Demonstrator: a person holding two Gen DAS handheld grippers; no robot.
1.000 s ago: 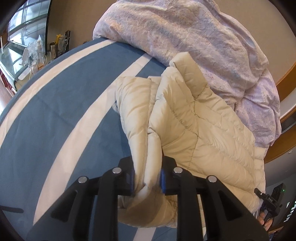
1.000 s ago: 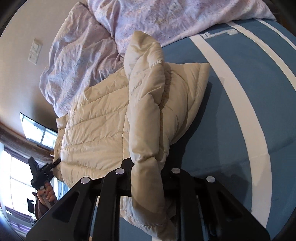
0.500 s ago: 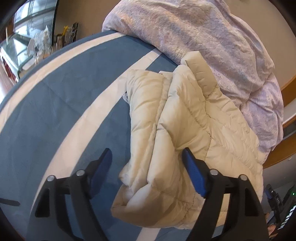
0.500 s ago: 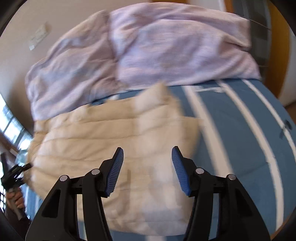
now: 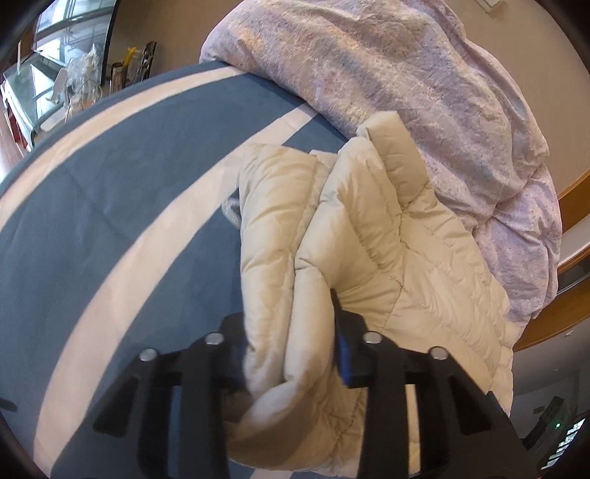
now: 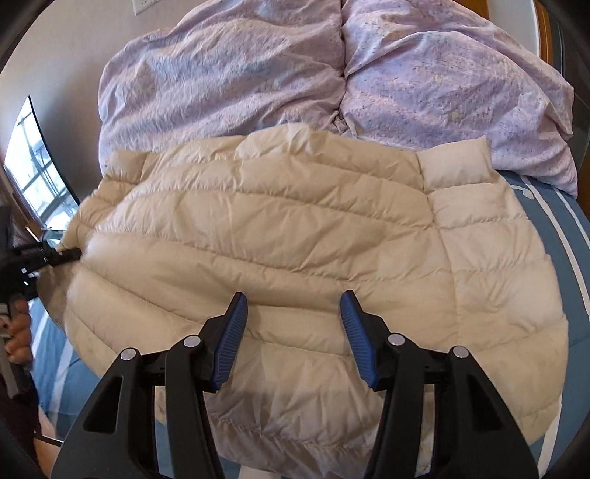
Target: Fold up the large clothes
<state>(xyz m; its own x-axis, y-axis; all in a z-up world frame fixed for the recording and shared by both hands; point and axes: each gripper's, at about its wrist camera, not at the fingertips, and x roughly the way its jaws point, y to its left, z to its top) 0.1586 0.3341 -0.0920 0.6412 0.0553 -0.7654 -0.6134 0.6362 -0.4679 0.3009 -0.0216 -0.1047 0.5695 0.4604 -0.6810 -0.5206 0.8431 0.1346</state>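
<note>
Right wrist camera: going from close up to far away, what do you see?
Open right gripper → puffy cream quilted jacket → crumpled lilac duvet → beige wall.

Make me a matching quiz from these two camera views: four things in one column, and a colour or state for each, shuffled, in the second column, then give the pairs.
Column one:
1. left tongs
2. right tongs
3. duvet
4. bedsheet

Column two:
A. lilac, bunched up by the wall
B. open, above the cream puffer jacket
C. blue with pale stripes
D. shut on a thick fold of the jacket

Pairs: 1-D, 2-B, 3-A, 4-C
</note>
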